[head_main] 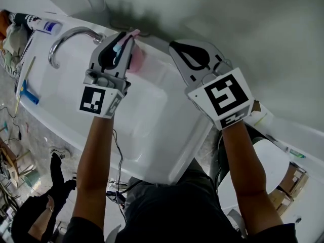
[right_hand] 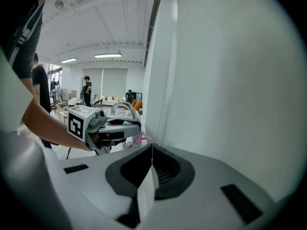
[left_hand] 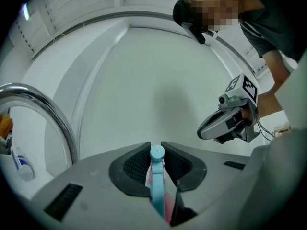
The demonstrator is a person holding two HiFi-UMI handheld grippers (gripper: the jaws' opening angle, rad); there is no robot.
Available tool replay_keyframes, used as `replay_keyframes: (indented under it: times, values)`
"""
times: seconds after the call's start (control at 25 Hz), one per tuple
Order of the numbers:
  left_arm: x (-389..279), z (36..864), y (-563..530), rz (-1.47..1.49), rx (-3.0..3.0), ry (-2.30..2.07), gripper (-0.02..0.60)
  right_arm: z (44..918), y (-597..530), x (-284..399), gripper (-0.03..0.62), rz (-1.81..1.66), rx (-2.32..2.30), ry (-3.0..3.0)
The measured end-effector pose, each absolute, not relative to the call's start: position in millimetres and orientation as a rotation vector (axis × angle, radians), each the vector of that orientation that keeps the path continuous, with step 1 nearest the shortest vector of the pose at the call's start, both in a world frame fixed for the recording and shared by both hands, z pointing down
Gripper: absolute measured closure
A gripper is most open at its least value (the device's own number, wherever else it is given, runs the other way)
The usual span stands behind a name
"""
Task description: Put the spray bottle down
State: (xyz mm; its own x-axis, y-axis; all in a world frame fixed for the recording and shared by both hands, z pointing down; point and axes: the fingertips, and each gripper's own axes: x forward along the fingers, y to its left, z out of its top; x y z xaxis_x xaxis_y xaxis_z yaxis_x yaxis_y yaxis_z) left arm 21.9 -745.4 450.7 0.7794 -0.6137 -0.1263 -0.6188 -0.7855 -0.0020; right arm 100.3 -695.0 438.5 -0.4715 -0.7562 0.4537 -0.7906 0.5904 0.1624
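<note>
A pink spray bottle [head_main: 136, 61] with a light-blue trigger [left_hand: 156, 153] is clamped in my left gripper [head_main: 129, 37], whose jaws are shut on it. It hangs over the back rim of the white basin [head_main: 152, 130], just right of the faucet [head_main: 75, 34]. The left gripper view shows the blue part and pink body squeezed between the pads [left_hand: 136, 166]. My right gripper [head_main: 188, 54] is to the right of the bottle, near the grey wall, shut, with its tips meeting [right_hand: 152, 147]. In the right gripper view the pink bottle [right_hand: 139, 139] peeks out under the left gripper [right_hand: 125, 126].
A chrome faucet [left_hand: 45, 111] arches over the basin's left end. A tube [head_main: 46, 26] and cloths lie on the far-left ledge, and a blue-handled tool [head_main: 26, 91] on the front rim. A person [head_main: 35, 211] is on the floor at lower left. The wall [head_main: 243, 19] stands close behind.
</note>
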Motion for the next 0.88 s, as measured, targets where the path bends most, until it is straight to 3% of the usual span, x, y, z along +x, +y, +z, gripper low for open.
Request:
replay_keyframes:
  times: [0.2, 0.6, 0.88]
  values:
    - [17.7, 462.5, -736.9, 0.101, -2.981, 0.974, 0.512, 435.8, -691.1, 92.5, 0.585, 0.094, 1.219, -2.343]
    - [7.6, 454.7, -728.6, 0.121, -2.994, 0.961, 0.302, 429.9, -684.8, 75.8, 0.586, 0.082, 1.2, -2.352]
    - [-11.0, 429.8, -717.2, 0.095, -2.91, 0.961, 0.281, 417.9, -676.4, 62.0, 0.586, 0.066, 1.152, -2.362]
